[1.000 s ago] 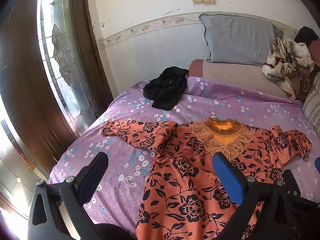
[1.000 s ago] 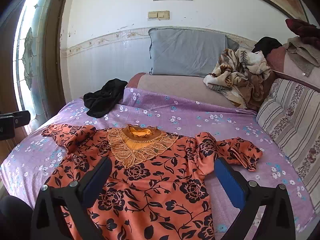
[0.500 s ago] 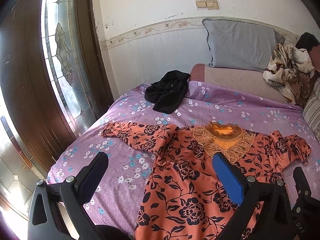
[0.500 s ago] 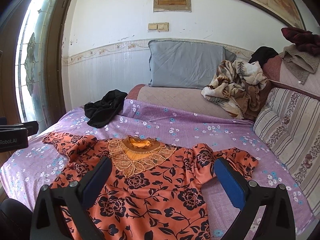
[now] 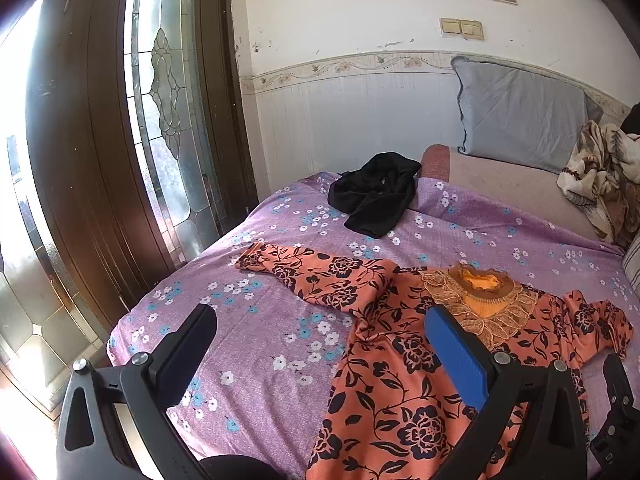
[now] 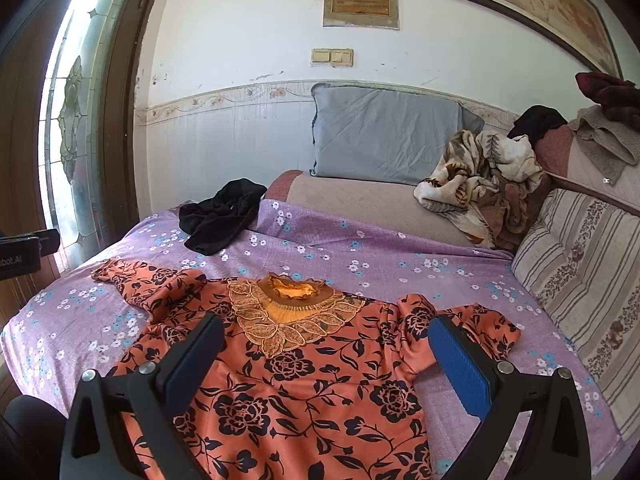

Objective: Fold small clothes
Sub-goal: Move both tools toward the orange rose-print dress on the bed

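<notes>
Dress flat on bed, near edge; dark garment behind-left; pillow against wall behind

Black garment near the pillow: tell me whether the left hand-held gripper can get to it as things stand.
Probably yes. The left hand-held gripper is open and empty, and only bare purple sheet and the orange top's sleeve lie before the black garment; nothing stands in the way.

Both tongs held wide apart, gripping nothing

The left tongs hang level with their jaws spread wide, one black pad and one blue pad facing each other across an empty gap. The right tongs sit in the same pose, jaws parted, nothing between them. Each pair shows at the edge of the other's view.
</notes>
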The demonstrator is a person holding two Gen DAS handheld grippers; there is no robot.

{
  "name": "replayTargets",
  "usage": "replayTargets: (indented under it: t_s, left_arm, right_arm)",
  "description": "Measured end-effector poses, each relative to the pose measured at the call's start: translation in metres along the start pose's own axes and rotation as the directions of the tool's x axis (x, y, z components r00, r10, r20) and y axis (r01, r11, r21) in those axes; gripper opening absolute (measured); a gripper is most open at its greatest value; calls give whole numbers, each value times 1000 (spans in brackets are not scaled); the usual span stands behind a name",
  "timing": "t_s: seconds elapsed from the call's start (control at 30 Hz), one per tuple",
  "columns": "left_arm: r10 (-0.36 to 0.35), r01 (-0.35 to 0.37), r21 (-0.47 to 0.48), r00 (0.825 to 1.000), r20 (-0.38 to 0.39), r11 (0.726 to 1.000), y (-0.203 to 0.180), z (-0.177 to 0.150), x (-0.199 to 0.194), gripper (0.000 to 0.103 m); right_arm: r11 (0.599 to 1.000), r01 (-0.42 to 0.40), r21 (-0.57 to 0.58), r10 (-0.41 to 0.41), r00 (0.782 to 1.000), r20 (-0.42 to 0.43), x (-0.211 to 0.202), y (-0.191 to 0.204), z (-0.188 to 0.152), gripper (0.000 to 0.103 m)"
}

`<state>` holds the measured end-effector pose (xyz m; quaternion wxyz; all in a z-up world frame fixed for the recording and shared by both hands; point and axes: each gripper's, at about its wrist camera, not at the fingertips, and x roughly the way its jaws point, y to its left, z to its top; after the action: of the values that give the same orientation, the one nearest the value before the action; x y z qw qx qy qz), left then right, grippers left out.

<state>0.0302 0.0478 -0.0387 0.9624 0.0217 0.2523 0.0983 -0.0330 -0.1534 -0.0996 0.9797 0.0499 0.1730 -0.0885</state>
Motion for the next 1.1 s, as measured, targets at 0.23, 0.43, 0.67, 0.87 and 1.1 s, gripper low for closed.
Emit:
replayTargets:
  t_s: [0.23,0.43,0.67,0.87,1.1]
  left_arm:
    - [22,-23,-33,1000,-14,999,18,-3,8,103]
    - [25,-26,-42,1000,-19,999,21,-3,10,103]
    - [21,-22,-30,1000,-22,999,14,-5,13,103]
    - [-28,29,8,998,-57,1000,-8,-10,25,103]
    - [-113,147,118,959,-258,982,-72,-49,94,103]
  right_arm:
    - [999,-13,-49,14,1000,18,-6,21,6,103]
    - [998,-16,-55,17,1000,22,-6,25,7,103]
    - [999,-12,-51,13,1000,18,-4,25,8,103]
    - [999,2,-40,-2,1000,-6,5,16,5,103]
    - [997,65,-41,-68,994,-80,37,-9,-16,103]
